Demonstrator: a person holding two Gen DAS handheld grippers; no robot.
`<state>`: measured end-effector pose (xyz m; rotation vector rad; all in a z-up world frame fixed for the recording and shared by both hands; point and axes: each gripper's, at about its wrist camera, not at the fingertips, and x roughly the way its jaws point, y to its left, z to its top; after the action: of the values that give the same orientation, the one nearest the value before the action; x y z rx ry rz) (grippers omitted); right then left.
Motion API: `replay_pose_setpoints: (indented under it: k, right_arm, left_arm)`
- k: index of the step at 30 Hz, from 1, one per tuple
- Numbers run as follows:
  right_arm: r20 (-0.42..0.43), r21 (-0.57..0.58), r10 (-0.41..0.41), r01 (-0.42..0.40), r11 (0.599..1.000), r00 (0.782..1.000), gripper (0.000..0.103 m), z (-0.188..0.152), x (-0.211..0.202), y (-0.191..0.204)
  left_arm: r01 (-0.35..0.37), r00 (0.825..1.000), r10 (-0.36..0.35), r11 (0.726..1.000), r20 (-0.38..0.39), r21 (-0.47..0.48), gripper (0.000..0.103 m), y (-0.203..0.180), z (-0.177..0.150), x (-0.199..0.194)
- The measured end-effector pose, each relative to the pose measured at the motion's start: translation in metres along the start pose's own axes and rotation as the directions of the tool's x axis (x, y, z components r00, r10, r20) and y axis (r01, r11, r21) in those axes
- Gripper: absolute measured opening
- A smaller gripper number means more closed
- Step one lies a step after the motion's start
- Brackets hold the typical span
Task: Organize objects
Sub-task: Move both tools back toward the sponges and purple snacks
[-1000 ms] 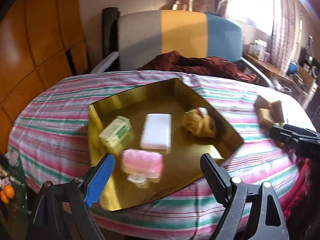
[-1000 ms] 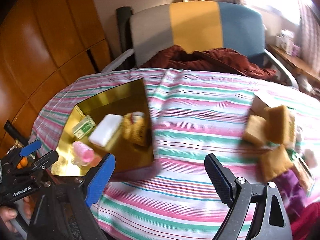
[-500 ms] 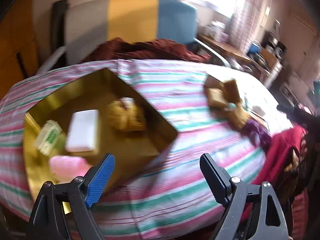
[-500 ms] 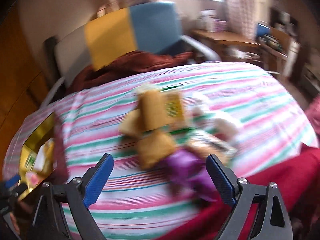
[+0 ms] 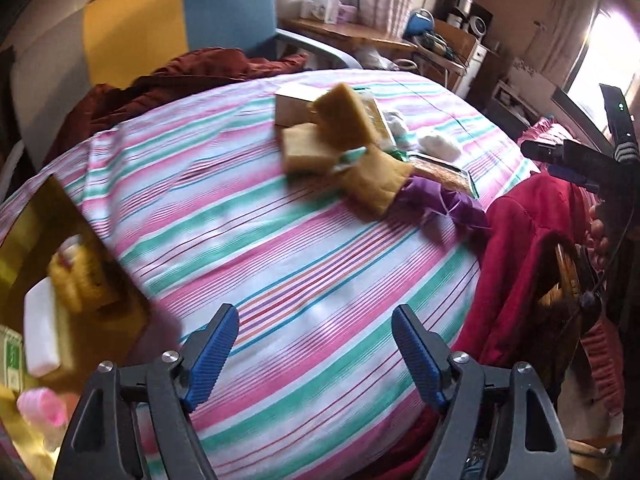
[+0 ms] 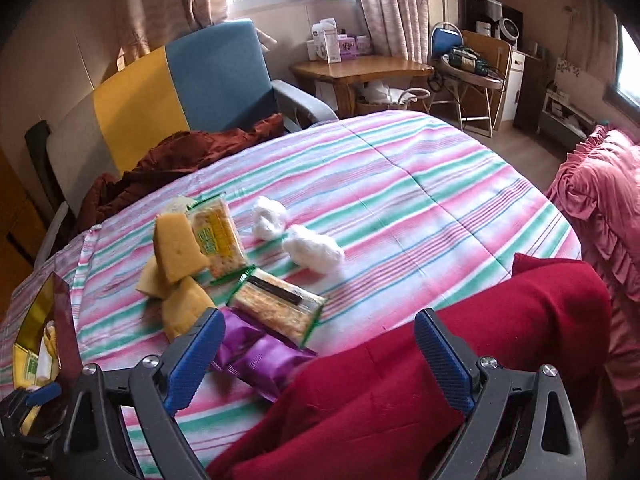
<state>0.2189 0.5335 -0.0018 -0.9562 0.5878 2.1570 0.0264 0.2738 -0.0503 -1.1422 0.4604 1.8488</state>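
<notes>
The left gripper (image 5: 314, 336) hangs over bare striped cloth, its blue-padded jaws apart with nothing between them; they have just been closing somewhat. The right gripper (image 6: 318, 346) also stands apart and empty, its jaws having just been opening a little, above the near edge of the pile and a crimson folded blanket (image 6: 440, 380).

Just ahead of the right gripper lies a shiny purple foil packet (image 6: 256, 354), touching a clear green-edged cracker packet (image 6: 280, 308). Beyond them sit three tan spongy blocks (image 6: 176, 252) leaning on each other, a second cracker packet with a yellow label (image 6: 216, 236), and two white cotton wads (image 6: 312, 248) slightly apart from the rest.

At the far left, a gold shiny tray with raised walls (image 5: 24, 216) holds a white rectangular bar (image 5: 38, 328), a yellow knobbly lump (image 5: 80, 280), a pink wrapped item (image 5: 40, 404) and a green-printed box (image 5: 10, 360); this part is blurred.

The pink, green and white striped tablecloth (image 5: 280, 264) is open between tray and pile, and wide open beyond the wads. The crimson blanket drapes over the near right edge; a dark red cloth (image 6: 180, 156) lies on the grey, yellow and blue chair (image 6: 172, 80) at the far edge.
</notes>
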Motion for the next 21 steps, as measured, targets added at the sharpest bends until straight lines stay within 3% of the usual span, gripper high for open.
replay_pose_setpoints:
  k: [5,11,21]
  right_arm:
    - [-0.017,0.011,0.023,-0.023,1.000,1.000,0.096,-0.005,0.009,-0.005]
    - [-0.023,0.009,0.048,-0.047,0.999,0.999,0.096,-0.004,0.014,-0.003]
    - [-0.059,-0.028,0.077,-0.079,0.996,0.995,0.096,-0.005,0.024,-0.002]
  left_arm:
    - [0.024,1.000,-0.023,0.998,-0.005,0.050,0.070,-0.014,0.026,0.021]
    - [0.042,0.999,-0.042,0.984,-0.004,0.173,0.070,-0.037,0.066,0.054]
    - [0.058,0.996,-0.038,0.966,-0.086,0.251,0.070,-0.059,0.107,0.117]
